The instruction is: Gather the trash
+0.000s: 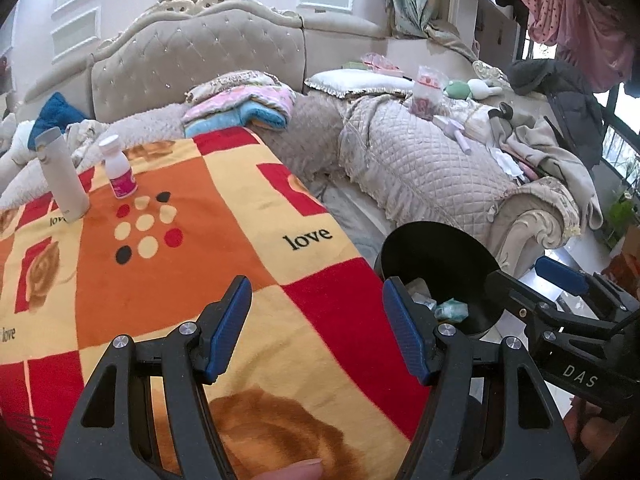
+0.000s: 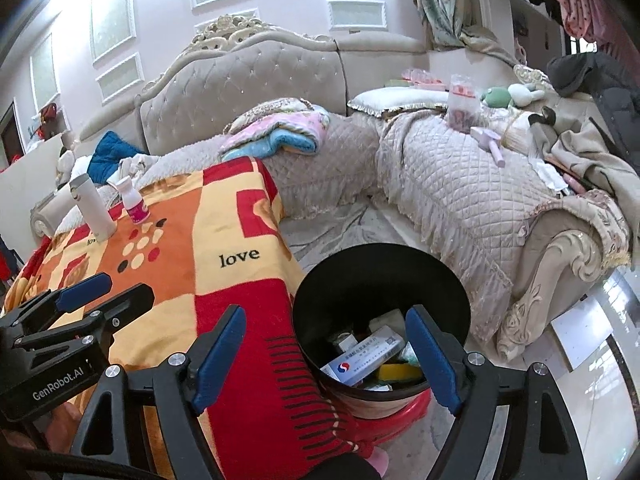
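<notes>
Black bin (image 2: 340, 280) beside blanket edge (image 2: 288, 280), left claw (image 1: 316, 332) and right claw (image 2: 326, 356) released, empty.

A blanket (image 2: 168, 264) is spread over the tabletop. Near its far left corner a flask (image 2: 93, 208) is stood upright, with a small bottle (image 2: 133, 200) just to its right. Beside the tabletop's right edge a bin (image 2: 380, 280) is placed on the floor, and boxes (image 2: 368, 354) are lain inside it. Behind the tabletop a sofa (image 2: 452, 200) is set against the wall, with folded towels (image 2: 280, 132) on its seat and a cushion (image 2: 396, 100) further right.
</notes>
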Demonstrator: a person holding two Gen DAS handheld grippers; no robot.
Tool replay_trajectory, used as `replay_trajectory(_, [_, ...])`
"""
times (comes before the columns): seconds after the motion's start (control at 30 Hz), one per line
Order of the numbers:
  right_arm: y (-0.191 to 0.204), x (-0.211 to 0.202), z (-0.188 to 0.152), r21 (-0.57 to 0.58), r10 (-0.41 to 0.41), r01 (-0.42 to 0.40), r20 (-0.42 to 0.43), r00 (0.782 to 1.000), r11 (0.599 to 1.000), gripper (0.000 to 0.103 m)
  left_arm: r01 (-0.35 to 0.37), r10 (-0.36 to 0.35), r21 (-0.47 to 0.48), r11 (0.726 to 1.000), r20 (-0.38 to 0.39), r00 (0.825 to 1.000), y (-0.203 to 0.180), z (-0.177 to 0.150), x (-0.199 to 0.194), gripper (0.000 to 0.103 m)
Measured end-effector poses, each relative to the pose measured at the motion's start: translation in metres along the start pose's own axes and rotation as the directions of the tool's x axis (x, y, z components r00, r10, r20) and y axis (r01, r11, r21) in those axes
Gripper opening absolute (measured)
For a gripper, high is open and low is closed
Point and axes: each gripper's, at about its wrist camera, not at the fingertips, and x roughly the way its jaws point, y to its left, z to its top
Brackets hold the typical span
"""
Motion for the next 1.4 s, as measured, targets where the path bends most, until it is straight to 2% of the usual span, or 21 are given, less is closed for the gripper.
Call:
replay_trajectory(0.4, [-0.0013,-0.0027,0.0023,0.008,-0.008,0.008,0.014,1.000,1.000,0.083,-0.011,0.011,-0.005,1.000,0.023,1.000,0.0014,-0.0004,-0.0036,0.067])
replay_trajectory(1.4, [-0.0070,-0.0028,0.0050,0.009,-0.020,0.020,0.005,1.000,1.000,0.085,-0.002,0.002,0.005,1.000,0.010,1.000,-0.0053,0.0000,-0.0001,0.067])
